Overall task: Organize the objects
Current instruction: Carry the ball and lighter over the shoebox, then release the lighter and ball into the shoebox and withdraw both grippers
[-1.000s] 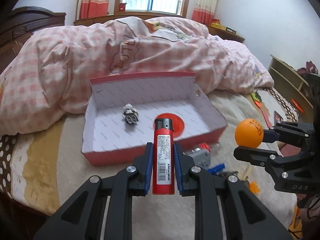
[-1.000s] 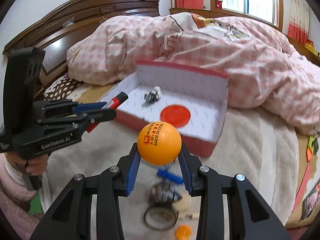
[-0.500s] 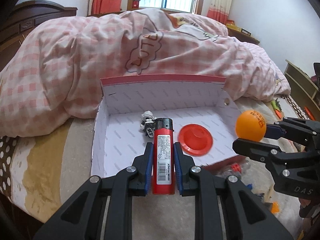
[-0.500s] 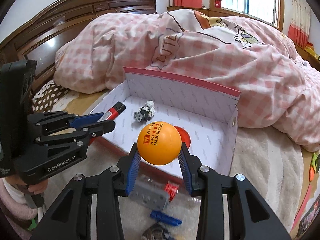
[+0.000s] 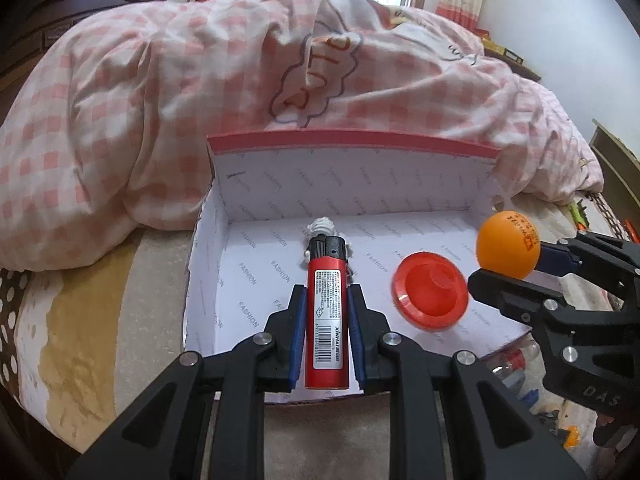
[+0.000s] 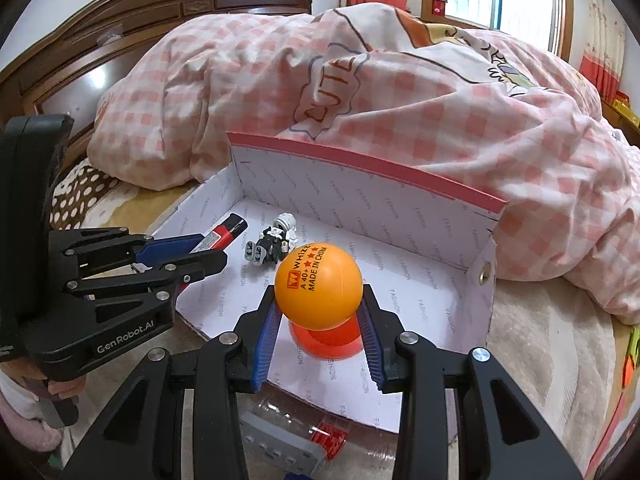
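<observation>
My left gripper [image 5: 326, 300] is shut on a red lighter [image 5: 325, 312] and holds it above the near left part of the open white-lined box [image 5: 352, 184]. My right gripper [image 6: 319, 308] is shut on an orange ping-pong ball [image 6: 319, 286] above the box's near right part. In the box lie a red round lid [image 5: 430, 296] and a small black-and-white toy figure [image 6: 272, 242]. The lighter partly hides the figure in the left wrist view. The left gripper [image 6: 192, 252] shows in the right wrist view, and the right gripper [image 5: 516, 264] in the left wrist view.
A pink checked quilt [image 5: 240, 80] is heaped right behind the box. A dark wooden headboard [image 6: 120, 40] stands at the left. Small loose objects [image 6: 292, 444] lie on the beige bedspread in front of the box. A shelf [image 5: 616, 160] stands at the far right.
Both grippers have moved forward with the lighter and the ball, from in front of the box to above its floor. The box fills more of both views.
</observation>
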